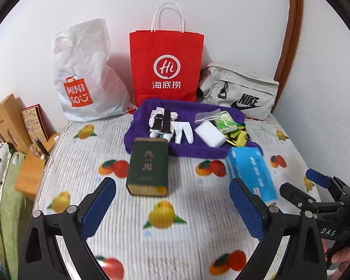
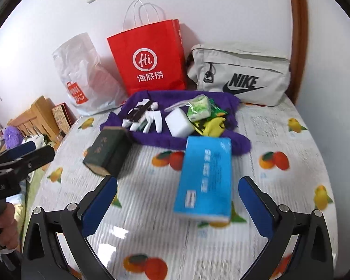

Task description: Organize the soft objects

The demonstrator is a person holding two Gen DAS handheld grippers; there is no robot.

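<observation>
Two claws: both hang over the worktop (image 1: 133,212), which wears a grey-striped cloth printed with oranges and yellow fruit.
Left claw (image 1: 172,206): blue-padded fingers spread wide, nothing between them; the dark green rectangular box with gold lettering (image 1: 148,166) lies on the cloth just ahead of the gap, untouched.
Right claw (image 2: 177,207): blue pads equally far apart and gripping nothing; the bright blue soft pack of tissues (image 2: 204,178) lies between and just beyond the fingers, clear of both pads.
Purple towel (image 1: 189,148): a fluffy purple cloth spread further back, in front of the bags, carrying the small items.
On the towel: a pair of white gloves with a black band (image 1: 172,128) to the left, a white rectangular sponge block (image 1: 210,134) in the middle, a green-and-white packet (image 1: 226,122) and a crumpled yellow-and-black piece (image 1: 238,137) to the right.
Blue tissue pack, other view: seen from the left wrist it lies just off the towel's near right corner (image 1: 252,171).
Against the wall: a white plastic shopping bag with an orange logo (image 1: 86,77) on the left, a red paper bag with white string handles (image 1: 166,67) upright in the middle, a light grey fabric pouch with a black logo (image 1: 240,91) on the right.
Left of the worktop: a light wooden rack (image 1: 9,119) and a patterned box (image 1: 35,123).
</observation>
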